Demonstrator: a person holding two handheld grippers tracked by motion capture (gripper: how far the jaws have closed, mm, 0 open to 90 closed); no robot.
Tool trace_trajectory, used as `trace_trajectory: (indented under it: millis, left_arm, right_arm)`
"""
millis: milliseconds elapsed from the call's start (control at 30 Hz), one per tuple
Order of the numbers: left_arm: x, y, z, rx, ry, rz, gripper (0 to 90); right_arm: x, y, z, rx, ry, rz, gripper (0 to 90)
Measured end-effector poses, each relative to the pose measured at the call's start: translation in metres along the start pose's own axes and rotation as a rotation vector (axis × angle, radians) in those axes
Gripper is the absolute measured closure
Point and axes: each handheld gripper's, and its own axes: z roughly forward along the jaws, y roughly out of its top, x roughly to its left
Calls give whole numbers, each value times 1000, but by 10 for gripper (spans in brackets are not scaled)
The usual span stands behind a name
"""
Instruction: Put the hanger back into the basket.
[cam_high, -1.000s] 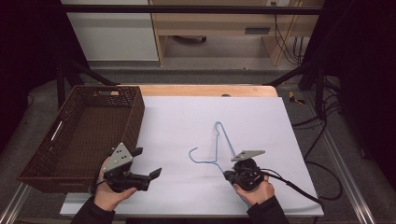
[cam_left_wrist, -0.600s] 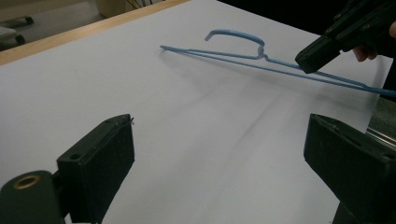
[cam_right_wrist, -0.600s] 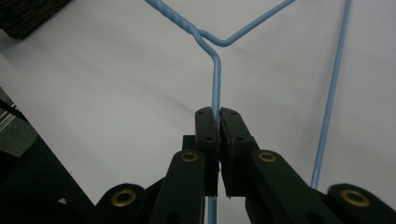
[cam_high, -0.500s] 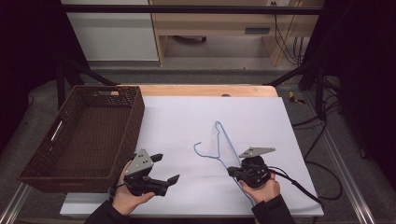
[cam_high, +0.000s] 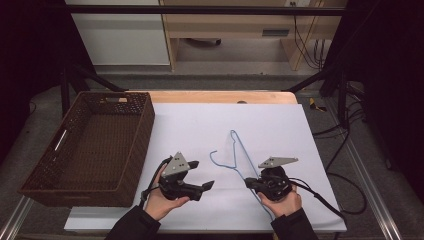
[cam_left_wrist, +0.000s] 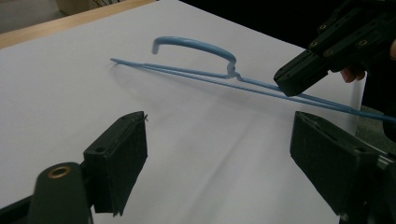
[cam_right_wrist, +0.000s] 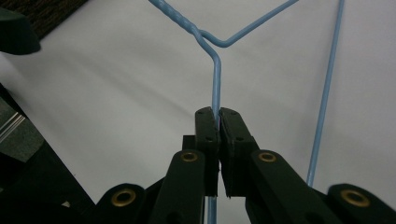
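So the blue wire hanger (cam_high: 235, 159) lies on the white sheet (cam_high: 280, 120), long axis running away from the person, hook (cam_left_wrist: 196, 45) curling left. Right gripper (cam_right_wrist: 218, 114) is clamped on one wire arm near the neck. Left gripper (cam_high: 204, 175) sits just left of the hook, jaws apart with nothing between them, though they've just been narrowing. Wicker basket (cam_high: 35, 176) sits further left, with bare sheet between
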Motion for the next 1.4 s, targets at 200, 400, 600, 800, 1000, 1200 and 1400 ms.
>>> trace_trajectory:
  millis: [200,400,600,800,1000,1200,1400]
  left_arm:
    - [-2,1,16,7,-15,0,272]
    - [-4,4,28,-7,-27,-7,354]
    - [-5,7,38,-22,-53,-27,417]
    - [-5,9,46,-40,-57,-39,522]
    - [-4,9,52,-57,-54,-44,663]
    - [-3,9,55,-59,-55,-49,767]
    - [-4,10,57,-64,-53,-42,837]
  right_arm:
    - [0,0,1,9,-1,-5,876]
    - [0,-1,2,13,-3,-8,875]
    - [0,-1,3,14,-3,-16,875]
    - [0,-1,3,16,-2,-11,875]
    - [0,-1,4,15,1,-18,875]
    - [0,-1,4,22,8,-10,874]
    - [1,-1,5,28,7,-11,874]
